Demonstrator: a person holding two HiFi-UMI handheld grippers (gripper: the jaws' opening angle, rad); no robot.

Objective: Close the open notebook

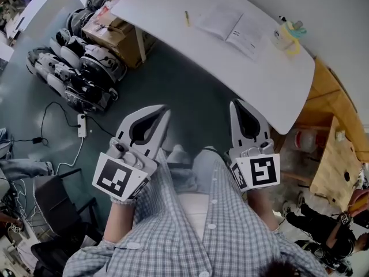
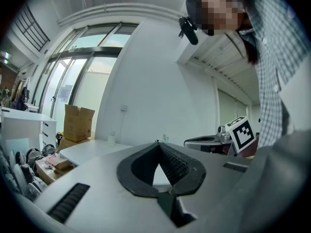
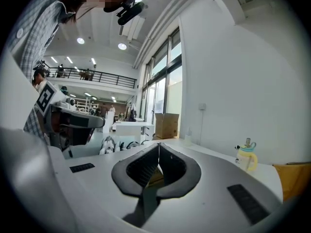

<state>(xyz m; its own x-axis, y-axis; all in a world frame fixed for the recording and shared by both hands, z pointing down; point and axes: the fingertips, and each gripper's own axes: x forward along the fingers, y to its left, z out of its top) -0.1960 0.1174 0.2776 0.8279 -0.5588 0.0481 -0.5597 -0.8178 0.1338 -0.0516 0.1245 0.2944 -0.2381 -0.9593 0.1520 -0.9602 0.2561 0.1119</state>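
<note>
left gripper point(image 1: 163, 112): jaws together, nothing between them, held well short of the table point(image 1: 259, 79). pencil point(image 1: 187, 18) lies just left of the open notebook point(image 1: 233, 26), which lies flat on the far part of the tabletop. right gripper point(image 1: 235, 104): likewise closed and empty. yellow cup point(image 1: 286, 37) stands right of the notebook. suggested technique: approach, slip one tip under an outer page edge, fold across the spine while the other gripper steadies the opposite half. page print is too small to read; marker cubes bear patterns only.
</note>
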